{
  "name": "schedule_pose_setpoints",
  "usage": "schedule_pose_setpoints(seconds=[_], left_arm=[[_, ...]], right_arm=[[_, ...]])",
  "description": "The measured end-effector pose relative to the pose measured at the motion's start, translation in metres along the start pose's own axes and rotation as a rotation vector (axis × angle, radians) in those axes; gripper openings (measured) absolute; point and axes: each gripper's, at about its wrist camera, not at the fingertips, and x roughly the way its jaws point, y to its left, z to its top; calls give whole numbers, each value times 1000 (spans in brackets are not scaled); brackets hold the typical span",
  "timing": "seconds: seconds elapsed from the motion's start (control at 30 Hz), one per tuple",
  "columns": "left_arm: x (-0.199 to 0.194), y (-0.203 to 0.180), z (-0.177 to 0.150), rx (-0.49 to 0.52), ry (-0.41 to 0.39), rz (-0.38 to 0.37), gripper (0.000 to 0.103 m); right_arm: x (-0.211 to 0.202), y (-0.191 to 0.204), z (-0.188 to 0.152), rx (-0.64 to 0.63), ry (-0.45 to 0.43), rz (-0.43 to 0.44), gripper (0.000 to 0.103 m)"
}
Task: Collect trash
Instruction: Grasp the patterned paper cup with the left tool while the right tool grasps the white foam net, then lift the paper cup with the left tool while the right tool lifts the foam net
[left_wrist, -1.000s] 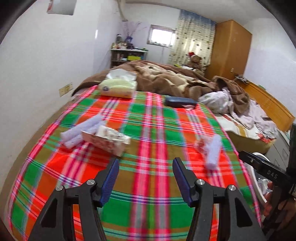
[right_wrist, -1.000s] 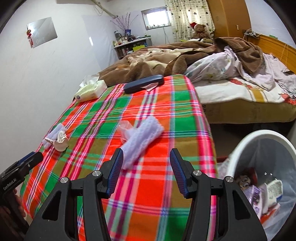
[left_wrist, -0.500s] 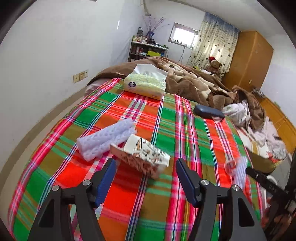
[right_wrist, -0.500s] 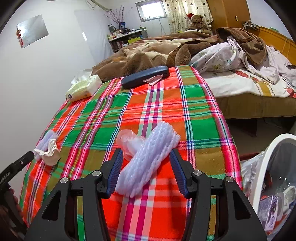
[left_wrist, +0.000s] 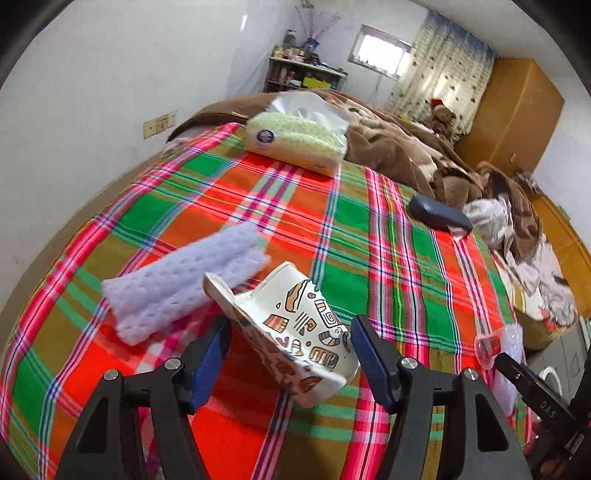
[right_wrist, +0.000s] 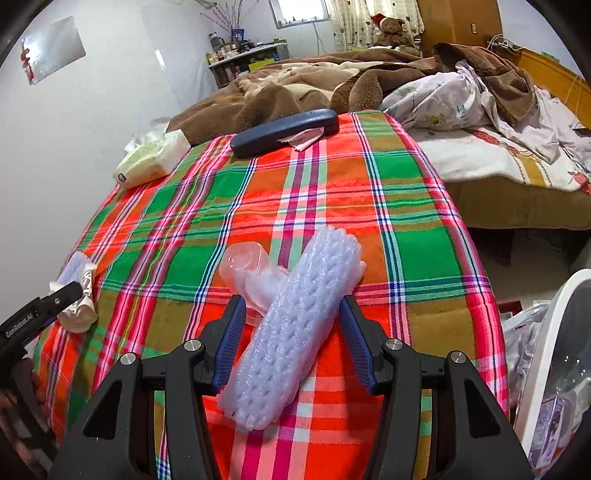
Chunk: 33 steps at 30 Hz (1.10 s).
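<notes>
A crushed white paper cup with brown patterns (left_wrist: 295, 328) lies on the plaid bedspread (left_wrist: 332, 229), between the open fingers of my left gripper (left_wrist: 290, 354). A lilac foam net sleeve (left_wrist: 184, 280) lies just left of it. In the right wrist view a second lilac foam net sleeve (right_wrist: 295, 325) lies between the open fingers of my right gripper (right_wrist: 291, 343), over a clear plastic cup (right_wrist: 247, 269). Neither gripper is closed on its item. The left gripper (right_wrist: 44, 310) shows at the left edge by the paper cup (right_wrist: 79, 310).
A tissue pack (left_wrist: 295, 136) and a dark glasses case (left_wrist: 439, 218) lie further back on the bedspread. Brown blankets (right_wrist: 295, 88) and clothes cover the rest of the bed. A white trash bin with a bag (right_wrist: 554, 362) stands on the floor at the right.
Both grippers moved forward and down toward the bed. The paper cup now sits between the left fingers and the foam sleeve between the right fingers. Both stay open.
</notes>
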Motion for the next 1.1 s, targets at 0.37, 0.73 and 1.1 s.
schedule_pose_setpoints(seconds=[0.37,0.73,1.1], left_arm=[[15,-27,-9,129,35,40,66],[1,-33,-17,171,-1,29,49],[-25,-48,-40,198,-17,-14,48]], right_arm=[[0,1,-6,-37,11,-41,54],[-5,-4,-11,-17,-7,-14,31],[-20,-10,-17,2,-40,10,29]])
